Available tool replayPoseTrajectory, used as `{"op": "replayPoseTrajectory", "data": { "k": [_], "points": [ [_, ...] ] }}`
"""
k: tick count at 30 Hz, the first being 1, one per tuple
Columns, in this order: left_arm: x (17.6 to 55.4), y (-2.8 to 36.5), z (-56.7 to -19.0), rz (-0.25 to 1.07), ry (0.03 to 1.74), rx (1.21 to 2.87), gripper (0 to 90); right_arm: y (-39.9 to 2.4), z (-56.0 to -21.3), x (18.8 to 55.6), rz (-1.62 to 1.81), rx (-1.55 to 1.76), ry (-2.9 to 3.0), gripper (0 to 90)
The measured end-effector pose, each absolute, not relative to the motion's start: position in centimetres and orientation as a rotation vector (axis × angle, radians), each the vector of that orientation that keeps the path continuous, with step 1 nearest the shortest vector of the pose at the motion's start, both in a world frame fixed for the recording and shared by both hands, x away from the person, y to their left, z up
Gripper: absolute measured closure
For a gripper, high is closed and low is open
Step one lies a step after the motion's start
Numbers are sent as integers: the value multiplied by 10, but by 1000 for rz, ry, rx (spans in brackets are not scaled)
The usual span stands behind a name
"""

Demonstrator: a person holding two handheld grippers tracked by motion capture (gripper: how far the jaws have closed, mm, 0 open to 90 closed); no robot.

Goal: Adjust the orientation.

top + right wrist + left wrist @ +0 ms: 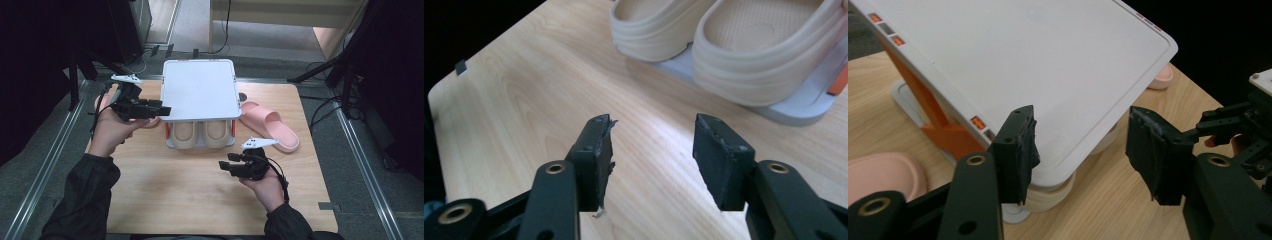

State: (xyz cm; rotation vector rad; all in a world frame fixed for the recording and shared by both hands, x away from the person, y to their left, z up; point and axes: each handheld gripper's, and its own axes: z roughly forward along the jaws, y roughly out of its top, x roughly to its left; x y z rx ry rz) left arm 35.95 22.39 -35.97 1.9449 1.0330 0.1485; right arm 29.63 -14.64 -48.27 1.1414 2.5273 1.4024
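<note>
A white two-tier shoe rack (200, 90) with orange side supports stands at the table's far middle. Two beige slippers (201, 133) sit side by side on its lower shelf, heels toward me. One pink slipper (270, 125) lies on the table right of the rack. Another pink slipper (151, 121) lies left of it, mostly hidden by my left gripper (161, 111). That gripper is open, level with the top shelf's left front corner (1058, 165). My right gripper (227, 163) is open over bare table in front of the rack, facing the beige slippers (769, 50).
The wooden table (190, 195) has open room in front of the rack. Black stands and cables crowd the floor at both sides. The right gripper (1243, 130) appears far right in the left gripper view, the left pink slipper (883, 172) low left.
</note>
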Motion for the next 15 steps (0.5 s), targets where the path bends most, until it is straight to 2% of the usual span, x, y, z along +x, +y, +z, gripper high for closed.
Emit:
{"op": "replayPoseTrajectory", "data": {
  "k": [2,7,15],
  "points": [
    [358,229,-361,158,1055,1947,423,-150,-483,294,1391,1129,2528,492],
    [355,242,-364,198,1107,1923,441,-157,-480,292,1417,1118,2514,472],
    [346,264,-370,236,1165,1889,421,-165,-480,299,1416,1062,2560,433]
  ]
}}
